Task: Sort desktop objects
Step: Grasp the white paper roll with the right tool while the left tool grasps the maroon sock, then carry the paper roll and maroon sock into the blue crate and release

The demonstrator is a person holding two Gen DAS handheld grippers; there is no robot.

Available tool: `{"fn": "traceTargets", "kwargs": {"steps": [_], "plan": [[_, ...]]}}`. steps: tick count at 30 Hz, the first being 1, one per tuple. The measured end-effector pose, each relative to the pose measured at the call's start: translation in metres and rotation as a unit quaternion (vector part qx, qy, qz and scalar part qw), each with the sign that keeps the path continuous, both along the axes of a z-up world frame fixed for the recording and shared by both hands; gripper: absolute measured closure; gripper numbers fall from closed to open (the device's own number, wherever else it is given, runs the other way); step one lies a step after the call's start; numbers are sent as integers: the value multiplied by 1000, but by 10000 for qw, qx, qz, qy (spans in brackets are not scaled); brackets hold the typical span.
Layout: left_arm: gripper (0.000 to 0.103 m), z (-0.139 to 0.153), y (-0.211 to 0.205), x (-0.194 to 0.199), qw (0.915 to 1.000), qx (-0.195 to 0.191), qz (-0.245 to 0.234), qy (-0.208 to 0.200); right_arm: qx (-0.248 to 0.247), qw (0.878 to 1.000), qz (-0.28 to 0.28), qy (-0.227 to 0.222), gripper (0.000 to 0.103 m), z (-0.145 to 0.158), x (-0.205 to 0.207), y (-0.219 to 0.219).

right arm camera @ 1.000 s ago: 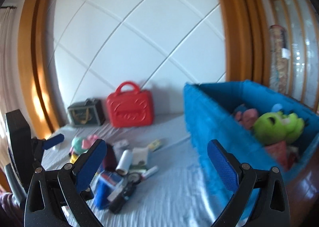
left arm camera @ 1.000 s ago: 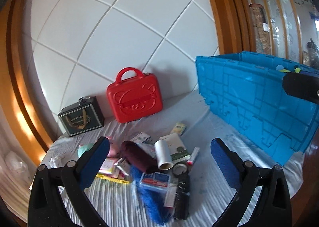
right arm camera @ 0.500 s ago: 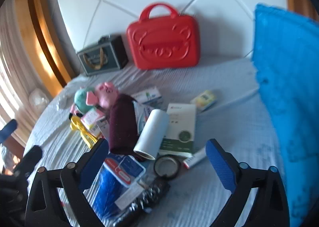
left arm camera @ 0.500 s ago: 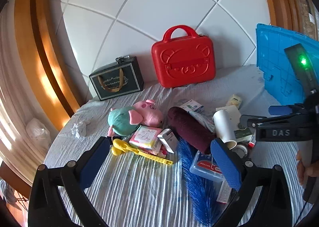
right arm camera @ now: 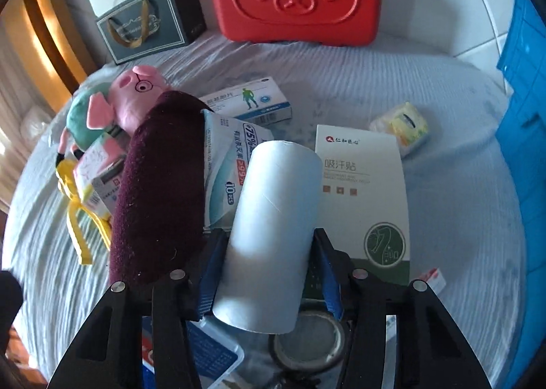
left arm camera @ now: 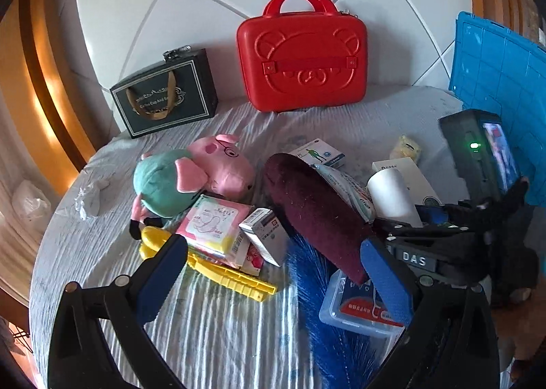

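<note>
Right wrist view: right gripper (right arm camera: pixel 271 273) has its blue-padded fingers (right arm camera: pixel 209 271) closing around the pale white paper roll (right arm camera: pixel 273 221), one pad on each side near the roll's near end; pads look right against it, though whether they press yet I cannot tell. Roll lies tilted across the clutter, resting on the white-and-blue wipes pack (right arm camera: pixel 227 163) and the white-and-green flat box (right arm camera: pixel 363 191), its open end over a round tape ring (right arm camera: pixel 309 337). Dark maroon fuzzy pouch (right arm camera: pixel 157 187) sits just beside the left pad.

Risks, as I judge them: grip sits near one end, so the roll may pivot or slide out when lifted. Hollow paper core could crush if squeezed hard. The left pad could snag the maroon pouch or wipes pack and drag them along.

Left wrist view: left gripper (left arm camera: pixel 273 273) is wide open, holding nothing, hanging over the yellow plastic clip tool (left arm camera: pixel 218 269) and pink-and-white sanitary pack (left arm camera: pixel 215 225), near the pink-and-green pig plush (left arm camera: pixel 191 177). Both grippers crowd the same pile on the cloth-covered surface (right arm camera: pixel 443 201), so a collision is possible. Blue plastic crate (left arm camera: pixel 501 81) stands at the right, probably the drop point.
</note>
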State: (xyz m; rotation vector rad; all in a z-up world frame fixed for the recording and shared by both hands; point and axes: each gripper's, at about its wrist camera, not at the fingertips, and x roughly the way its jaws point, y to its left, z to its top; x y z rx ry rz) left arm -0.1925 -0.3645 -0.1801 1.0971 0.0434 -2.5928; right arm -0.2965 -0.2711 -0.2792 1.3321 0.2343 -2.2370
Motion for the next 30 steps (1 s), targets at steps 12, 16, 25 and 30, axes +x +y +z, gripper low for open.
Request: {"fn": "traceTargets", "kwargs": {"steps": [12,16,25,30], "plan": [[24,-67,11,-56,9919,1151,-151,-511,-577,9954,-532,550,58,58,12,99],[62,-77,11,-67,9868,1529,-196,-489,-774,9934,-556,633,58,68,14,112],[85,-47,21,-59,9902,1153,-771,-168,-917,9923,-535,642,58,72,21,123],[85,-14,31,-44,9912,761,-1077,65,-996,9904,-531,801,58,87,29,124]]}}
